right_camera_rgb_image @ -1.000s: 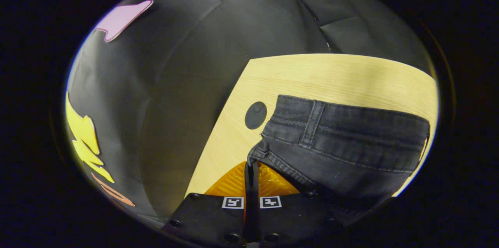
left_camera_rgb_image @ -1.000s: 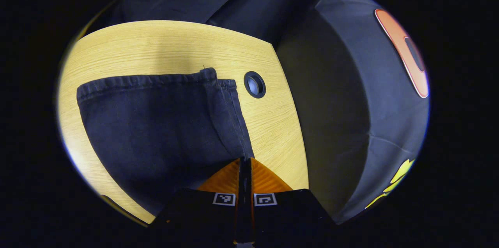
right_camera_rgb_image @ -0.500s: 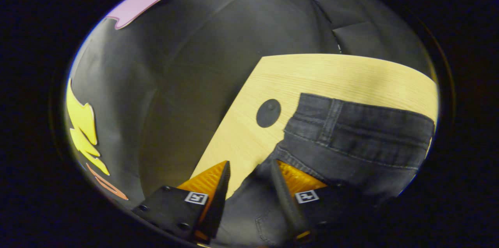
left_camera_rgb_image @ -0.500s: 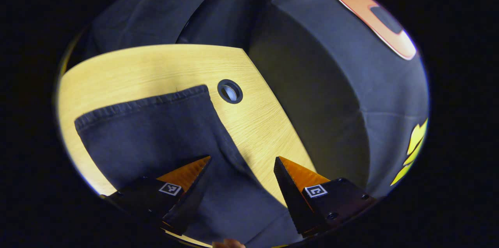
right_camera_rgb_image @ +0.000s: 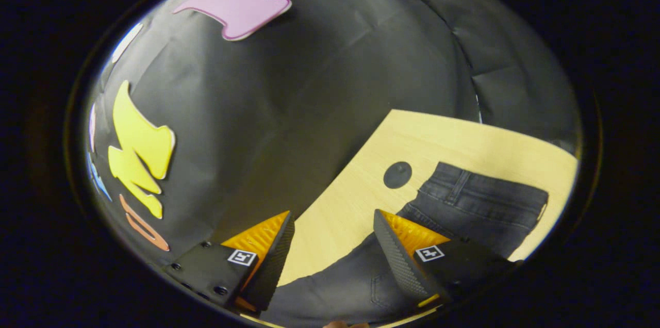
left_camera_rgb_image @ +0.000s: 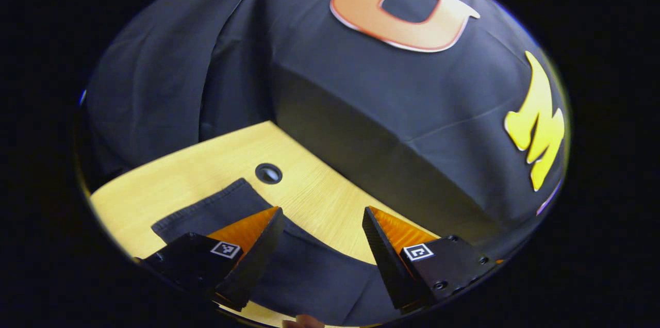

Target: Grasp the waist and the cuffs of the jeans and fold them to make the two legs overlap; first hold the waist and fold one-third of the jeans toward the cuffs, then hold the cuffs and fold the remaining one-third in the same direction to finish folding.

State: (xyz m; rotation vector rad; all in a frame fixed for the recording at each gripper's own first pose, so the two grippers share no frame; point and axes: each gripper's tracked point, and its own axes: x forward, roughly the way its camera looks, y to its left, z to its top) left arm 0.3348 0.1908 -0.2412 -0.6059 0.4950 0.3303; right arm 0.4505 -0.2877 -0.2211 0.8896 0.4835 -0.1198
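On table [left_camera_rgb_image: 314,199]: jeans [left_camera_rgb_image: 309,271] beside cable hole [left_camera_rgb_image: 268,173].

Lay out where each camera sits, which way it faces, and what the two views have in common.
Left gripper view: rides on the left gripper, raised above the wooden table, facing the cuff end of the jeans; its own two fingers stand open.
Right gripper view: rides on the right gripper, facing the waistband and a round table grommet; fingers open.
Shared: the same jeans and table.
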